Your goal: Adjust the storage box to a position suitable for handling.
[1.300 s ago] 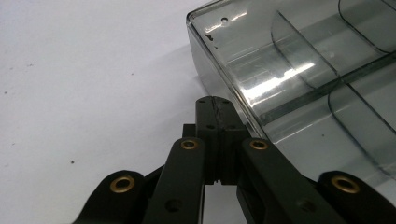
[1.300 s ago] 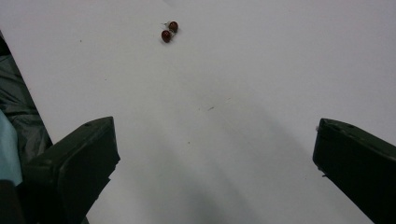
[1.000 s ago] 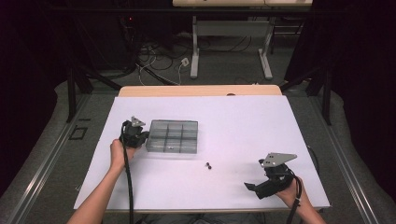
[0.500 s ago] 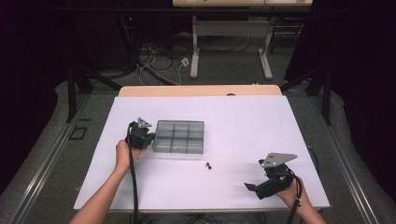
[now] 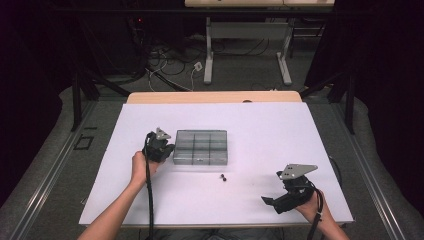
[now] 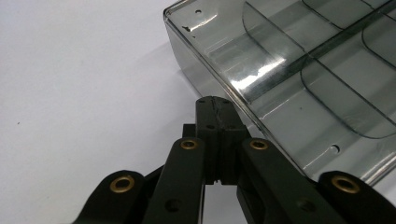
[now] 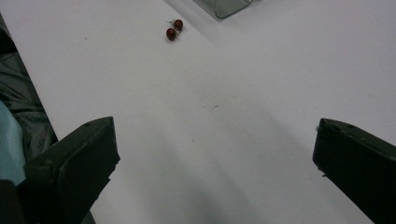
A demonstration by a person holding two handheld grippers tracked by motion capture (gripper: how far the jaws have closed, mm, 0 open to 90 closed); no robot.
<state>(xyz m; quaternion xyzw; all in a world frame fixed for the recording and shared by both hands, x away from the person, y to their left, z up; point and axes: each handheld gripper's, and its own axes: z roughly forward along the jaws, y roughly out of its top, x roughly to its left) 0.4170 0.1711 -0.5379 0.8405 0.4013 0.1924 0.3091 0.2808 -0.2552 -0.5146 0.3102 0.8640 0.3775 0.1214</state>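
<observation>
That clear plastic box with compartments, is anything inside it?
Empty, as far as visible: the box shows bare dividers in the high and left gripper views.

Your left gripper (image 6: 215, 105) is black, with brass-coloured rings at its pivots, and so is your right gripper (image 7: 215, 154) (it carries a pale grey plate on top in the high view). The compartment box (image 5: 200, 147) is smoky grey and see-through. The two small beads (image 7: 174, 28) are dark red-brown. The table (image 5: 260, 130) is plain white.
</observation>
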